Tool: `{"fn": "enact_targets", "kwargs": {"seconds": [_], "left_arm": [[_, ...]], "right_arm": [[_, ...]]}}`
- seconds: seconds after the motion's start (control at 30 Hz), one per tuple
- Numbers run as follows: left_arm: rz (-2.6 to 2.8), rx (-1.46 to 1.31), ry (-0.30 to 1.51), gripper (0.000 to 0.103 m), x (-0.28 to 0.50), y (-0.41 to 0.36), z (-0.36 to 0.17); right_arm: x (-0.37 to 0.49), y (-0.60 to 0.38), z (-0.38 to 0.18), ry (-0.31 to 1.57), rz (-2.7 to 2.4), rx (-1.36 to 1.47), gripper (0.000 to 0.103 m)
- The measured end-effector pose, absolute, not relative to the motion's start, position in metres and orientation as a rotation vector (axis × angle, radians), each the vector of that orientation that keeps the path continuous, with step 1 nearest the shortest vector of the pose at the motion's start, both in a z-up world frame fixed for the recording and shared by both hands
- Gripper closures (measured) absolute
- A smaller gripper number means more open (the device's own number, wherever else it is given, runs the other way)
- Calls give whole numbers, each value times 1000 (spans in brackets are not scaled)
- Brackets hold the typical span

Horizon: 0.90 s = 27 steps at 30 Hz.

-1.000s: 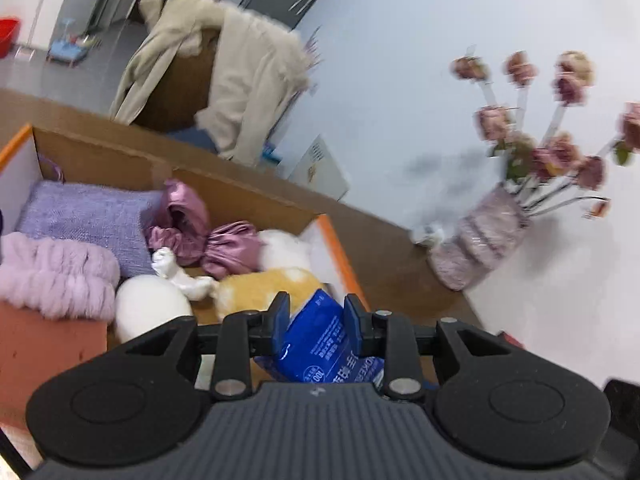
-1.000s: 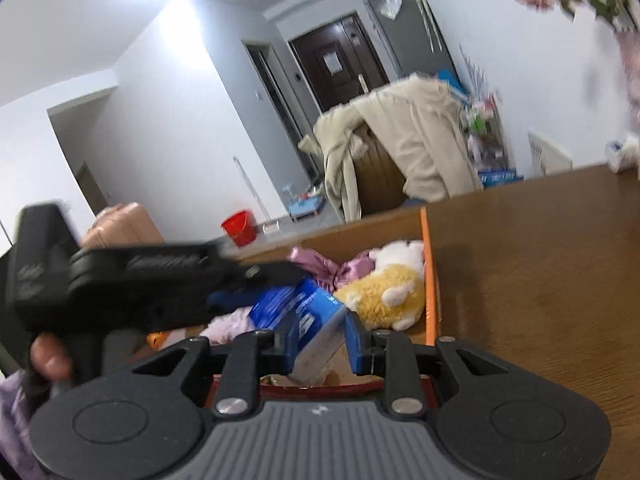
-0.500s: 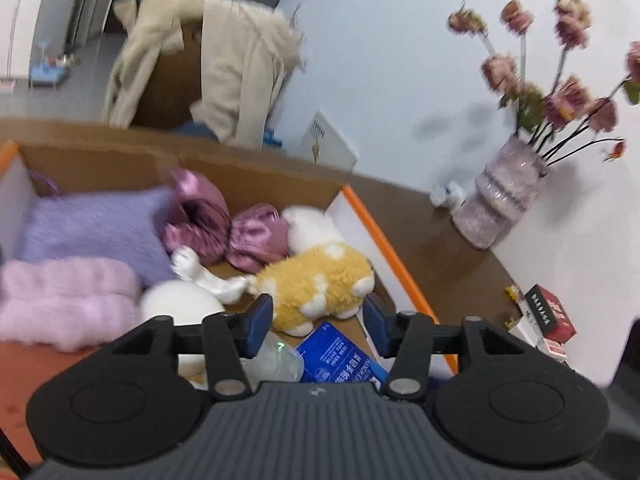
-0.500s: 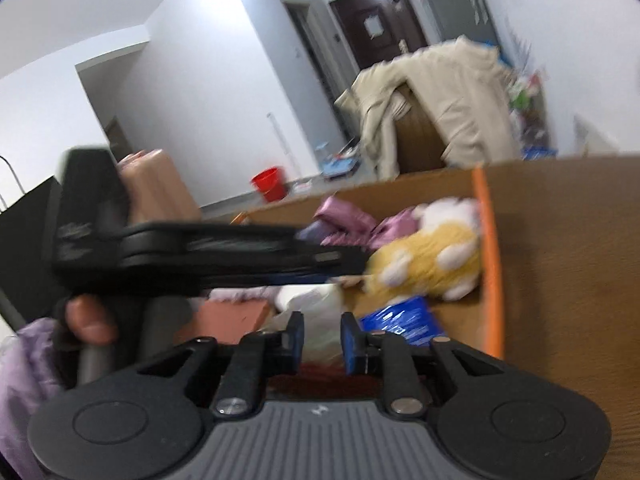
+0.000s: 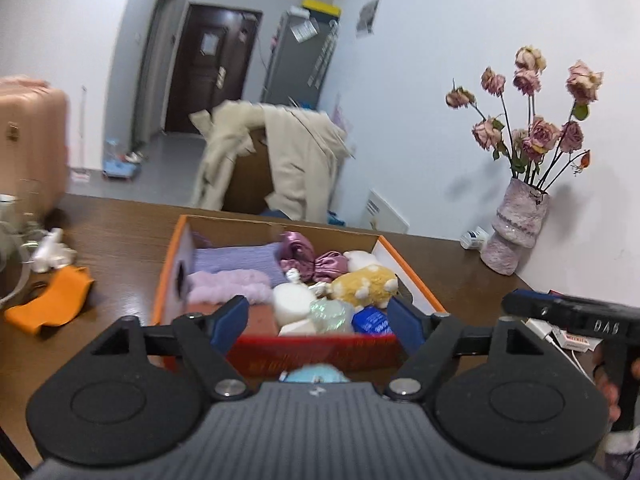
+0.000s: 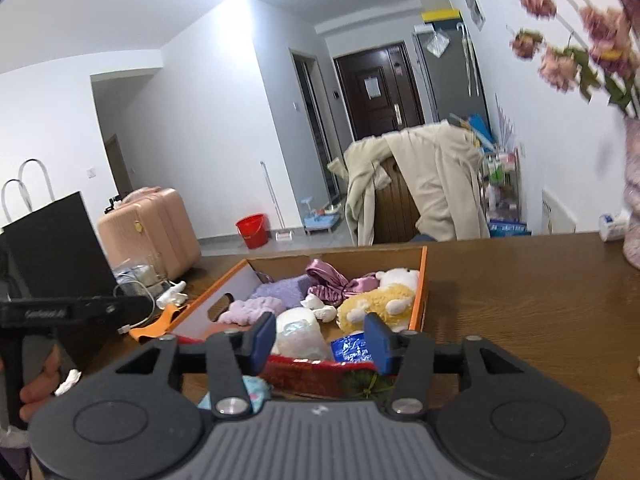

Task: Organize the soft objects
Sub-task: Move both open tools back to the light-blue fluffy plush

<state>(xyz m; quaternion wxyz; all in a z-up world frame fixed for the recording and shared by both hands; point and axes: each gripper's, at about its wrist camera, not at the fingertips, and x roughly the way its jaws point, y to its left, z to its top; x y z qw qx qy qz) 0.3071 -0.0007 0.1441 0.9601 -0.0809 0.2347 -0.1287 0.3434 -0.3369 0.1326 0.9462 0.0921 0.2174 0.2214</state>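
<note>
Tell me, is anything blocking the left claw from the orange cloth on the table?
Nothing visible. The orange cloth lies in the open on the table, left of the box. The left claw, jaws just opened and empty, faces the box.

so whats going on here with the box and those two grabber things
A person holds a two-finger gripper in each hand and is packing soft things into an orange-edged cardboard box on a brown table. The box already holds a yellow plush toy, purple fuzzy items, satin scrunchies and a blue tissue pack. The left gripper and right gripper have both just been opening; nothing is between their fingers, and they sit back from the box's near end.
</note>
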Motion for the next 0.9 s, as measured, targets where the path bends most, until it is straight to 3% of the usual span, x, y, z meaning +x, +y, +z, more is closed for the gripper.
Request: {"fn": "enact_targets", "kwargs": {"seconds": [0.27, 0.43, 0.9], "left_arm": [[-150, -104, 369, 8, 196, -13, 127], [-129, -128, 398, 7, 150, -12, 101], [-88, -163, 430, 7, 139, -12, 81]], "right_arm": [[265, -344, 125, 432, 427, 178, 39], [227, -341, 112, 450, 433, 136, 34], [201, -338, 96, 495, 482, 131, 32]]}}
